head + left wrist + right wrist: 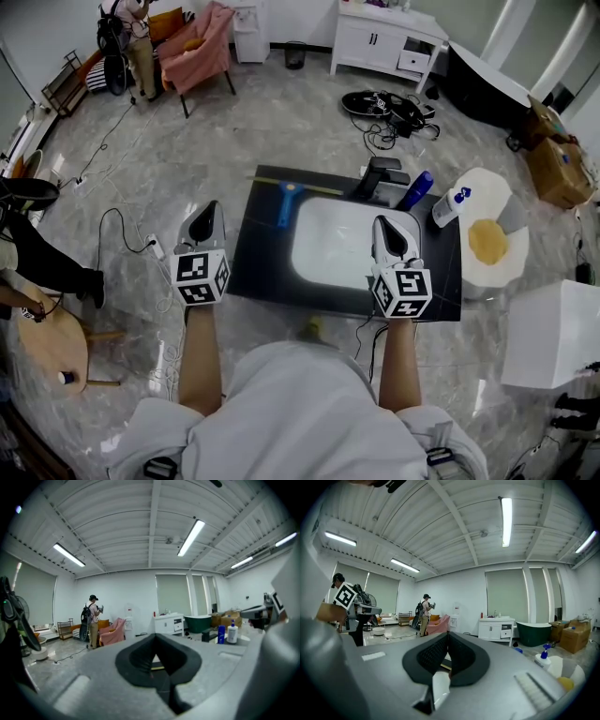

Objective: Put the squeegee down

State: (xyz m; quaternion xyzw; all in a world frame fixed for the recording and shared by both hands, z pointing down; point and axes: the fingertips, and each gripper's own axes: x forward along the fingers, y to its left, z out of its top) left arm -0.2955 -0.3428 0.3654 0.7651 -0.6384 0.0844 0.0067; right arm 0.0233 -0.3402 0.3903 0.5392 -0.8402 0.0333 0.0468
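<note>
Ahead of our left gripper and off to its right, the squeegee lies flat on the black counter, at the far left corner of the sink, with neither gripper touching it. We hold the left gripper over the floor just left of the counter, and the right gripper over the sink's near right part, well right of the squeegee. Both have their jaws pressed together with nothing between them.
</note>
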